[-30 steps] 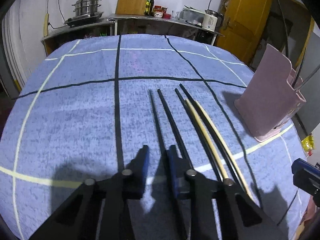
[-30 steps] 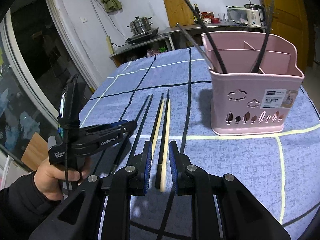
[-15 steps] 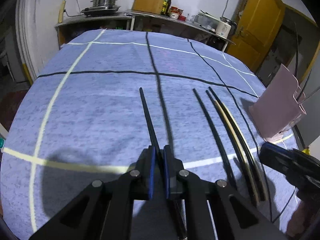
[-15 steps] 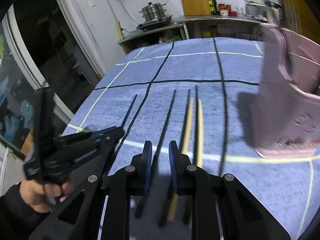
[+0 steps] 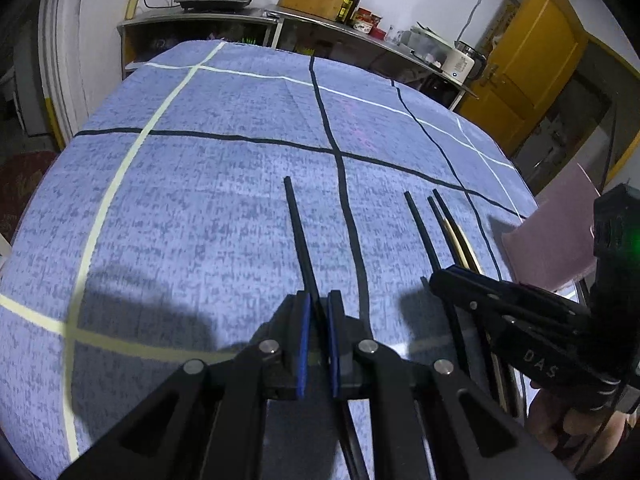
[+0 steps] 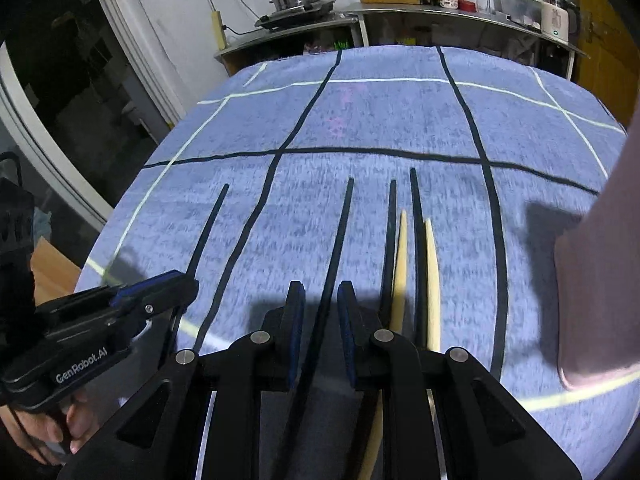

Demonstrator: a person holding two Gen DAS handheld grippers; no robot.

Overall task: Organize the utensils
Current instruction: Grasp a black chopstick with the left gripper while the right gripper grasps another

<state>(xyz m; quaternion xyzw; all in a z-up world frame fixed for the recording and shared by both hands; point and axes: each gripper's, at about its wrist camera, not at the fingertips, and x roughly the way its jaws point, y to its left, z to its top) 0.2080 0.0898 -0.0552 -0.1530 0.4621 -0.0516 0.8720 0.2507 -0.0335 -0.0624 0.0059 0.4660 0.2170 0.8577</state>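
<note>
My left gripper (image 5: 317,300) is shut on a black chopstick (image 5: 298,232) near its close end; the stick lies apart, left of the others. My right gripper (image 6: 321,292) is open, with its fingers on either side of a second black chopstick (image 6: 338,240) and a gap at each pad. To its right lie two more black chopsticks (image 6: 390,240) and two pale wooden chopsticks (image 6: 400,264). The pink utensil basket (image 6: 600,260) stands at the right edge. In the right wrist view, the left gripper (image 6: 186,280) is low on the left, held by a hand.
A blue tablecloth (image 5: 200,200) with black and pale lines covers the round table. Behind it a metal counter (image 6: 400,12) carries a steel pot, a wooden board, bottles and a kettle. A yellow door (image 5: 532,60) is at the back right.
My left gripper closed on a black chopstick and drew it left, away from the row. My right gripper moved left from the wooden pair to a black chopstick, and the basket slid to the view's edge.
</note>
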